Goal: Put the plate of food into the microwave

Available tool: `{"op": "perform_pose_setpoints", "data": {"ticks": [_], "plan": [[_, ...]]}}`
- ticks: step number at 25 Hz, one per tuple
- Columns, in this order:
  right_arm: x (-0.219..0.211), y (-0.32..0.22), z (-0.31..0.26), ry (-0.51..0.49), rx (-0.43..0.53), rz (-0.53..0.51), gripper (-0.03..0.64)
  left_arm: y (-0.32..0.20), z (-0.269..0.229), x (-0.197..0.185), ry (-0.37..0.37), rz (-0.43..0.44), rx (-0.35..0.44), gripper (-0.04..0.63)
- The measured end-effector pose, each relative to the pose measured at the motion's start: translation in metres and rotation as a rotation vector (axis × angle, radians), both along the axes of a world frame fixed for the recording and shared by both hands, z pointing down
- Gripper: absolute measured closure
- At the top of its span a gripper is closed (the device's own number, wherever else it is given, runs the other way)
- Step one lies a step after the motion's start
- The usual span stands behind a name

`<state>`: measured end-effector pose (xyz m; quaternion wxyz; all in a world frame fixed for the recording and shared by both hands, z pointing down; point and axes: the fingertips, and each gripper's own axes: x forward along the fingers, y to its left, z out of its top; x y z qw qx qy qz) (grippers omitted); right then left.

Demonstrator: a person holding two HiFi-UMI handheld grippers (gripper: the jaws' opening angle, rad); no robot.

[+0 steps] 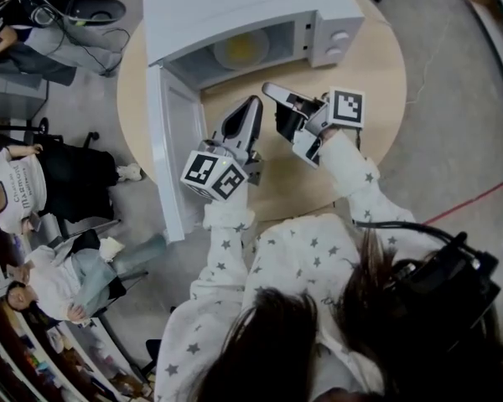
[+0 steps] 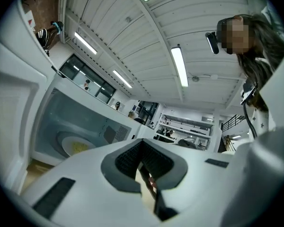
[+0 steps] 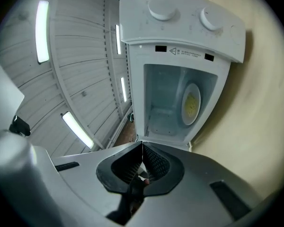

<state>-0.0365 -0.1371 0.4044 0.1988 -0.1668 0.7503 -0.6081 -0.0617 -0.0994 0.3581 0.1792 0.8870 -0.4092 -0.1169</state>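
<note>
1. The microwave [image 1: 243,7] stands on a round wooden table [image 1: 377,82]. Its door [image 1: 172,149] is swung fully open toward the left of the head view.
2. The plate of food [image 1: 241,48] lies inside the microwave cavity, flat on the cavity floor. Its contents are yellow. Neither gripper touches it.
3. The left gripper [image 1: 251,105] is held above the table in front of the open cavity, jaws pointing toward the microwave. In the left gripper view the jaws are clenched tip to tip with nothing between them. That view shows the plate inside the cavity at lower left.
4. The right gripper [image 1: 272,90] is held just beside the left gripper, nearer the control panel side. Its tips point at the cavity opening. In the right gripper view the jaws are pressed together and grasp nothing. That view looks straight into the open cavity and shows the plate.
5. Two round knobs [image 3: 162,9] sit on the microwave's control panel, beside the cavity.
6. Both of the operator's sleeves [image 1: 226,249] are white with a star pattern.
7. Other people [image 1: 25,182] sit on the floor side at the left edge of the head view, well apart from the table.
</note>
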Motion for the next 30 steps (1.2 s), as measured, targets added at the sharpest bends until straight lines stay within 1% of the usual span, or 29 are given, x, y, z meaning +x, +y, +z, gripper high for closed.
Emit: {"op": "perform_pose_setpoints", "data": {"ticks": [4, 11, 15, 19, 23, 30], "plan": [[0.005, 0.023, -0.028, -0.040, 0.035, -0.020, 0.607, 0.019, -0.023, 0.003, -0.008, 0.022, 0.019, 0.594], [0.017, 0.065, -0.057, -0.082, 0.096, -0.052, 0.607, 0.059, -0.037, 0.010, 0.000, 0.066, 0.037, 0.594], [0.021, 0.088, -0.056, -0.111, 0.081, -0.064, 0.607, 0.079, -0.036, 0.016, 0.004, 0.098, 0.037, 0.594], [0.024, 0.093, -0.054, -0.134, 0.058, -0.058, 0.607, 0.082, -0.038, 0.018, -0.001, 0.116, 0.041, 0.594], [0.024, 0.093, -0.053, -0.151, 0.058, -0.053, 0.607, 0.080, -0.032, 0.023, -0.034, 0.128, 0.042, 0.594], [0.024, 0.092, -0.055, -0.163, 0.063, -0.048, 0.607, 0.079, -0.037, 0.024, -0.020, 0.127, 0.055, 0.594]]}}
